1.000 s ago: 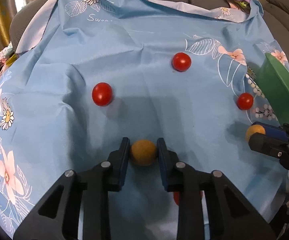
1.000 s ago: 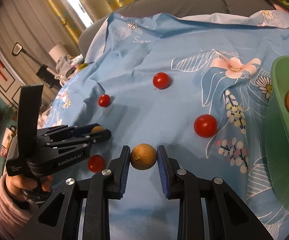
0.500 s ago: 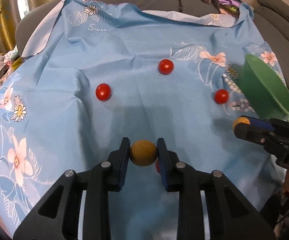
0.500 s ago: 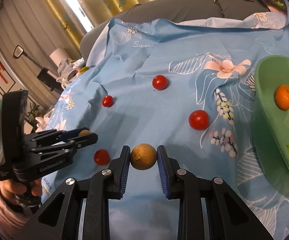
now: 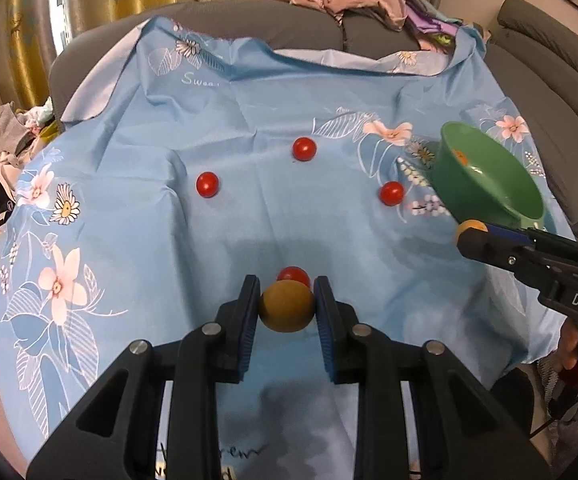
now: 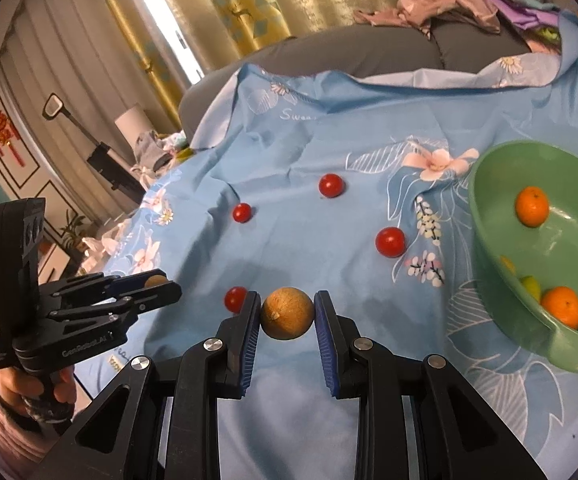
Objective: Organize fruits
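Off to the right sits the green plastic bowl (image 6: 489, 216), nearer the right gripper (image 6: 287, 314); both it and the left gripper (image 5: 287, 306) clamp round brownish-yellow fruits (image 6: 287, 313).

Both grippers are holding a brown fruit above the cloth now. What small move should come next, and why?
Probably swing the right gripper sideways over the green plastic bowl. It is shut on a round tan-brown fruit clear of the blue floral cloth, and the bowl, already holding orange fruits, sits close on its right; the left gripper is farther off.
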The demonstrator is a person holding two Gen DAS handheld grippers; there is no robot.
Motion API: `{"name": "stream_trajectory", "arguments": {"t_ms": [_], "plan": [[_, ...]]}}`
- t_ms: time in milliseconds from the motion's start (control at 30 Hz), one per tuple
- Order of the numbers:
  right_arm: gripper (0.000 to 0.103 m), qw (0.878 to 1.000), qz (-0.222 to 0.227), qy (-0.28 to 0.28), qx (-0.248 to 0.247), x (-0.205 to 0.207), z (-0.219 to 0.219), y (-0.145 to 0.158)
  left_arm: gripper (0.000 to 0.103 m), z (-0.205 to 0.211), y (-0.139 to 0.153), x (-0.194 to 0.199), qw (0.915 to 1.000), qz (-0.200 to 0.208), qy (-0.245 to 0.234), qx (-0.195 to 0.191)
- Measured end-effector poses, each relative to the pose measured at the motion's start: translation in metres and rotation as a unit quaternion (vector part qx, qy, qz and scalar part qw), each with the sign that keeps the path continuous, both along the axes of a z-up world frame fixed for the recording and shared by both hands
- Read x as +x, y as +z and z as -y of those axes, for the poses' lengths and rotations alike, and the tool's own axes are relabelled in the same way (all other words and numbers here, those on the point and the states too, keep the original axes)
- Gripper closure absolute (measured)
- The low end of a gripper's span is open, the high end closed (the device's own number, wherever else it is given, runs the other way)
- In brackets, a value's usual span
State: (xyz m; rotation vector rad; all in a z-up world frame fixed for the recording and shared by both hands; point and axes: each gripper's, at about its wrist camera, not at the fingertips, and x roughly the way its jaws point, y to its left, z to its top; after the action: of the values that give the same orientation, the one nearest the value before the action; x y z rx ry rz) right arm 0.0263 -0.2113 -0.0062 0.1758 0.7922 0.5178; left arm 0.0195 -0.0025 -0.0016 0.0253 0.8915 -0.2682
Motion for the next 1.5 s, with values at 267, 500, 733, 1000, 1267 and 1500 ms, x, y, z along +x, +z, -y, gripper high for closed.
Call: {"name": "stream_trajectory", "arguments": {"t_ms": [267, 500, 733, 1000, 1267, 1500], "plan": [[0.074, 1.0, 0.026, 0.005, 0.005, -0.022, 0.002, 0.019, 0.076, 0.005, 0.02, -0.023, 0.9997, 0.024, -0.006, 0.0], [0.074, 0.999, 0.046, 0.01, 0.01, -0.038, 0.003, 0.031, 0.076, 0.013, 0.04, -0.041, 0.9985, 0.053, -0.015, 0.006], [0.074, 0.998, 0.061, 0.012, 0.015, -0.048, 0.008, 0.04, 0.075, 0.023, 0.052, -0.049, 0.9968, 0.072, -0.029, 0.018], [0.074, 0.997, 0.073, 0.002, 0.023, -0.053, 0.021, 0.046, 0.075, 0.038, 0.058, -0.051, 0.9952, 0.08, -0.049, 0.027], [0.074, 0.996, 0.076, -0.017, 0.031, -0.052, 0.039, 0.046, 0.075, 0.057, 0.061, -0.048, 0.9934, 0.084, -0.07, 0.037], [0.074, 0.996, 0.077, -0.029, 0.037, -0.048, 0.053, 0.044, 0.075, 0.072, 0.06, -0.04, 0.9916, 0.087, -0.087, 0.042]]}}
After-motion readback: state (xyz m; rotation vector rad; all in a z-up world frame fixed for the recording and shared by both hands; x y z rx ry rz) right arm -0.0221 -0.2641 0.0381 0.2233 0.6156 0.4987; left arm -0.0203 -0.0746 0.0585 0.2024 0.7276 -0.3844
